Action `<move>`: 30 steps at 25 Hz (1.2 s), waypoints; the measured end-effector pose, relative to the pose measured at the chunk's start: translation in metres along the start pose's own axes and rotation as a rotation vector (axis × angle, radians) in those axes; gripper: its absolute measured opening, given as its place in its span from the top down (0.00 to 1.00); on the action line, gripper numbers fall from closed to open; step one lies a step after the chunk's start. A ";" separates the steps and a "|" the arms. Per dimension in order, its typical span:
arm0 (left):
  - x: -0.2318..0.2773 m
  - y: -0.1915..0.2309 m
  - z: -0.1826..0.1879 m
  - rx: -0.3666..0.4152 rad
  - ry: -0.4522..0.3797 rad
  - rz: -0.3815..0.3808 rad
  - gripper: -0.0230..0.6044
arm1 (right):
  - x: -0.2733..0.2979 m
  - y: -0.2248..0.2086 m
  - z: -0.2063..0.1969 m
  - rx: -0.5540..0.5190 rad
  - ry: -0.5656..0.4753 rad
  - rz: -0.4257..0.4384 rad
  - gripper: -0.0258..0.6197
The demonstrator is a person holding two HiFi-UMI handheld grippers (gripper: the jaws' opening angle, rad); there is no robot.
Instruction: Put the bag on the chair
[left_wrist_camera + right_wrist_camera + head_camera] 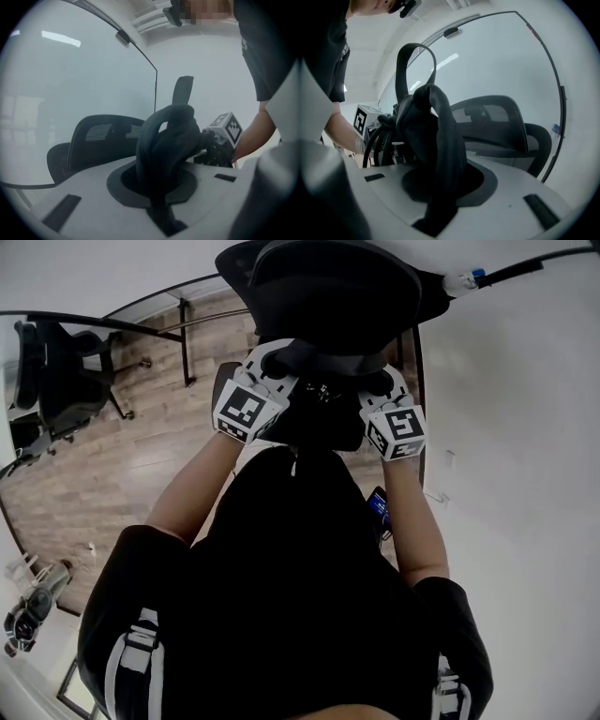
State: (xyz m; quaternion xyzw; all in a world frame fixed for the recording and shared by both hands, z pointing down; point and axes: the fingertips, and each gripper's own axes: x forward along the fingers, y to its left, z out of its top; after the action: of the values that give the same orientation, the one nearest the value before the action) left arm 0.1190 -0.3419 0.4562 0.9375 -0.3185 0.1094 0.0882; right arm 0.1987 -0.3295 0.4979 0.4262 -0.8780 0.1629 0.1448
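The left gripper (278,362) and the right gripper (377,388) each held their jaws narrowly closed on bunched fabric of the black bag (319,418). The bag hung between the 2 grippers, with its strap looping above the right one. The chair (328,287) stood just beyond both.

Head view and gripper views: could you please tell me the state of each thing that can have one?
left hand-held gripper: shut on the bag.
right hand-held gripper: shut on the bag.
bag: bunched, held up by both grippers in front of the chair.
chair: upright, seat mostly hidden.
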 end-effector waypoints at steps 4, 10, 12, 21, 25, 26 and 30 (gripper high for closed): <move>0.015 0.016 -0.023 -0.009 0.029 0.018 0.91 | 0.023 -0.011 -0.021 0.015 0.038 0.012 0.84; 0.039 0.032 -0.062 -0.037 0.070 0.050 0.91 | 0.050 -0.029 -0.053 0.036 0.095 0.025 0.84; 0.048 0.037 -0.076 -0.047 0.089 0.054 0.91 | 0.059 -0.037 -0.065 0.043 0.109 0.028 0.84; 0.086 0.058 -0.131 -0.122 0.124 0.078 0.91 | 0.096 -0.069 -0.113 0.097 0.123 0.012 0.84; 0.099 0.065 -0.156 -0.136 0.152 0.087 0.91 | 0.110 -0.078 -0.137 0.120 0.142 0.005 0.84; 0.102 0.066 -0.162 -0.139 0.160 0.088 0.91 | 0.113 -0.080 -0.143 0.126 0.148 0.006 0.84; 0.109 0.071 -0.187 -0.155 0.199 0.096 0.91 | 0.124 -0.084 -0.166 0.140 0.179 0.011 0.84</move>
State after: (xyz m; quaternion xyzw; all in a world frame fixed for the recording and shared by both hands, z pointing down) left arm 0.1318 -0.4163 0.6713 0.8961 -0.3601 0.1811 0.1860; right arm 0.2105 -0.3974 0.7105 0.4142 -0.8504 0.2621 0.1913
